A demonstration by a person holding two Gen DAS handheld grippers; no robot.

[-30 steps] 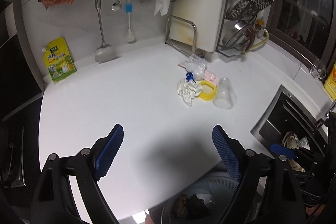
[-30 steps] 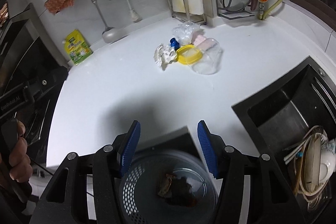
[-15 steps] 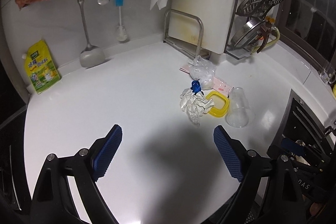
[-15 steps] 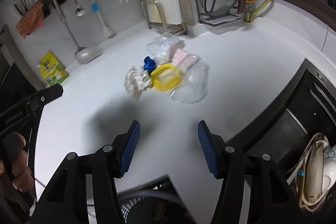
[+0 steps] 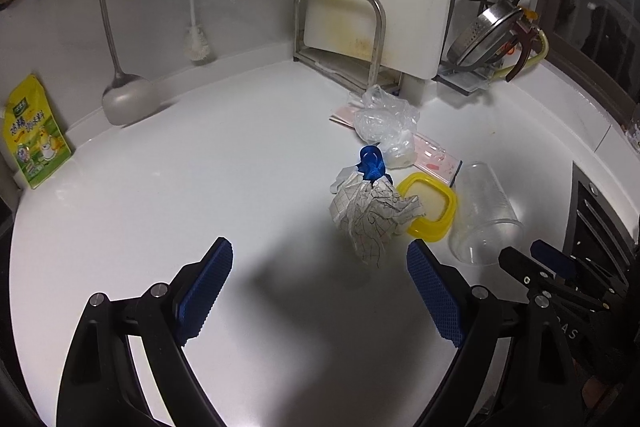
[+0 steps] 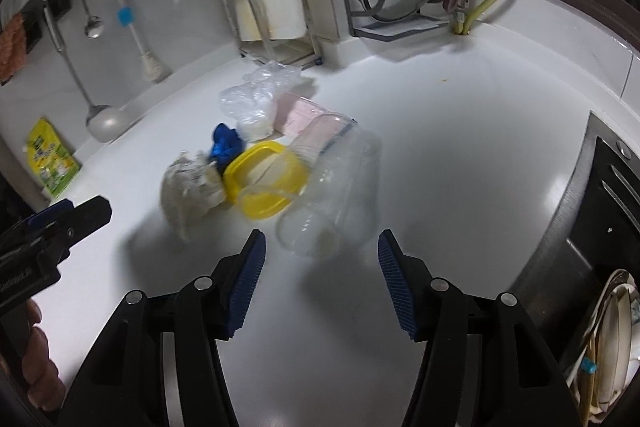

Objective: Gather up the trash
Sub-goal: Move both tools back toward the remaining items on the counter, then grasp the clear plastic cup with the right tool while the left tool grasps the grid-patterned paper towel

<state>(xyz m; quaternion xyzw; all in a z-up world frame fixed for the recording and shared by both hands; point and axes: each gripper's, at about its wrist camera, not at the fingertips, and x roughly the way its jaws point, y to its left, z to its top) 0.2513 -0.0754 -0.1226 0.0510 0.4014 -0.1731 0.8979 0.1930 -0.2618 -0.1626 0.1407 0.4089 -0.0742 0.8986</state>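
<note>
A pile of trash lies on the white counter (image 5: 200, 167): crumpled paper (image 5: 370, 215), a blue wrapper (image 5: 371, 161), a yellow lid (image 5: 430, 205), a clear plastic cup (image 5: 482, 215) on its side, a clear plastic bag (image 5: 384, 123) and a pink packet (image 5: 434, 157). My left gripper (image 5: 320, 287) is open and empty, short of the paper. My right gripper (image 6: 322, 281) is open and empty, just in front of the cup (image 6: 332, 195). The paper (image 6: 190, 187), the lid (image 6: 266, 179) and the bag (image 6: 256, 95) also show in the right wrist view.
A cutting board in a metal rack (image 5: 368, 7) and a pot rack (image 5: 508, 27) stand at the back. A ladle (image 5: 116, 95), a brush (image 5: 196, 39) and a yellow pouch (image 5: 32, 135) line the wall. A sink with dishes (image 6: 608, 327) is at the right.
Both grippers have moved forward over the counter toward the trash pile, which now looks larger and nearer. The bin below the counter edge has dropped out of view.
</note>
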